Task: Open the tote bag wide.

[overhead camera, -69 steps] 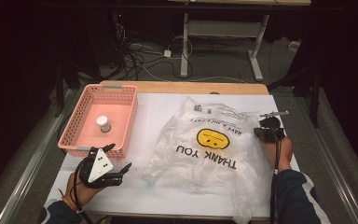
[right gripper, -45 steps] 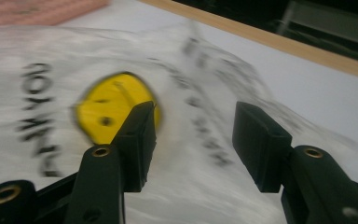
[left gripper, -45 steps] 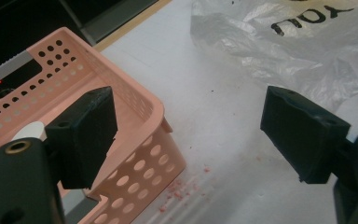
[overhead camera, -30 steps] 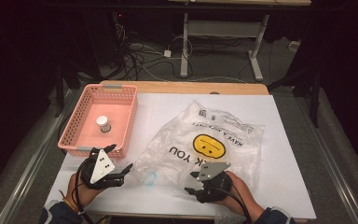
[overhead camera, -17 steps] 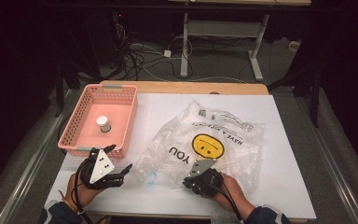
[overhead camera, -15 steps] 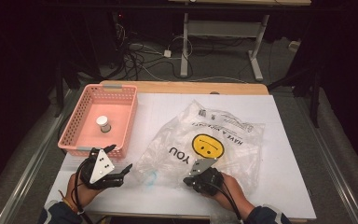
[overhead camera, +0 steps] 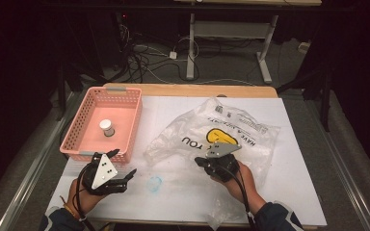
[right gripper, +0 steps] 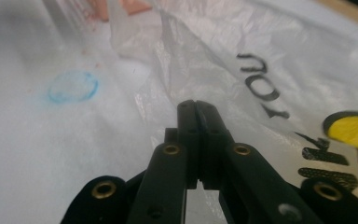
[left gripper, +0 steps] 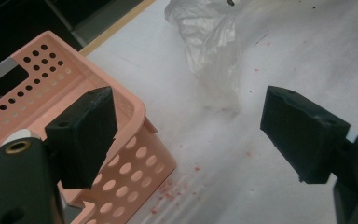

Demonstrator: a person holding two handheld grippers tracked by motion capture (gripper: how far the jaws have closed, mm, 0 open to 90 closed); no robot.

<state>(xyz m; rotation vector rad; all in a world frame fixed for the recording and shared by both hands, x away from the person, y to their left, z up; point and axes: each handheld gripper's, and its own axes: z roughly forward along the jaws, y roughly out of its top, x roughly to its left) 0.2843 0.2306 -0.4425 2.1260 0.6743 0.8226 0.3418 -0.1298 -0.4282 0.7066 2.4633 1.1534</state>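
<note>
Right claw (right gripper: 197,106) against crinkled clear bag (right gripper: 270,65)

A crumpled clear plastic bag (overhead camera: 221,137) beside the pink basket (overhead camera: 84,139) carries the black word "YOU" next to a yellow round emblem (overhead camera: 221,138); the right gripper view also shows "YOU" there. Smaller printed lines farther along the bag from the basket are too small to read.

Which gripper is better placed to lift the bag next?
Right, probably. The right gripper sits at the bag edge, jaws closed. The left gripper is open beside the basket, apart from the bag.
</note>
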